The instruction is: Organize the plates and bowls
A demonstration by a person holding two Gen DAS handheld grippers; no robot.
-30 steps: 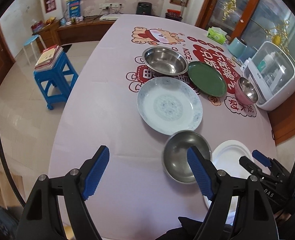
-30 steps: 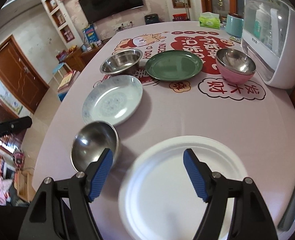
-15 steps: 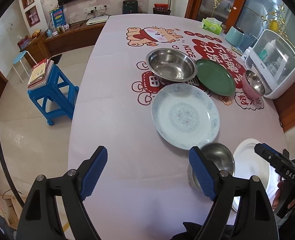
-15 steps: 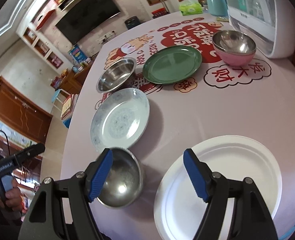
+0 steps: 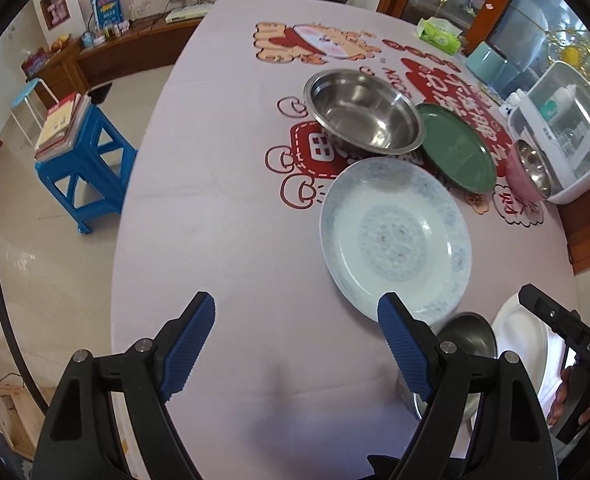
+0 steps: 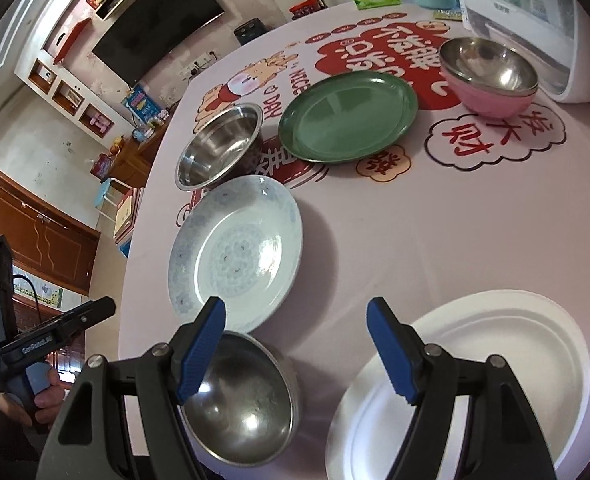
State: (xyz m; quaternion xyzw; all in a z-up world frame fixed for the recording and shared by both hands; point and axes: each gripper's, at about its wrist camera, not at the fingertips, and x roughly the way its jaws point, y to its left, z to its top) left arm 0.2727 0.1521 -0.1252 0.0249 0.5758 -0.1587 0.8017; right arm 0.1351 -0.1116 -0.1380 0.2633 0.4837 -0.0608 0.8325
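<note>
Now that both hands have swung lower toward the table's (image 5: 199, 208) near edge, my left gripper (image 5: 297, 344) and right gripper (image 6: 295, 344) gape empty; nothing stacked yet.

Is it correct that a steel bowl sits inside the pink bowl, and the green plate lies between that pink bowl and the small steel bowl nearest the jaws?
Not quite. The steel bowl does sit inside the pink bowl, but the green plate lies between it and the large steel bowl farther up the table, as the right wrist view shows. The small steel bowl is beside the white plate.
</note>
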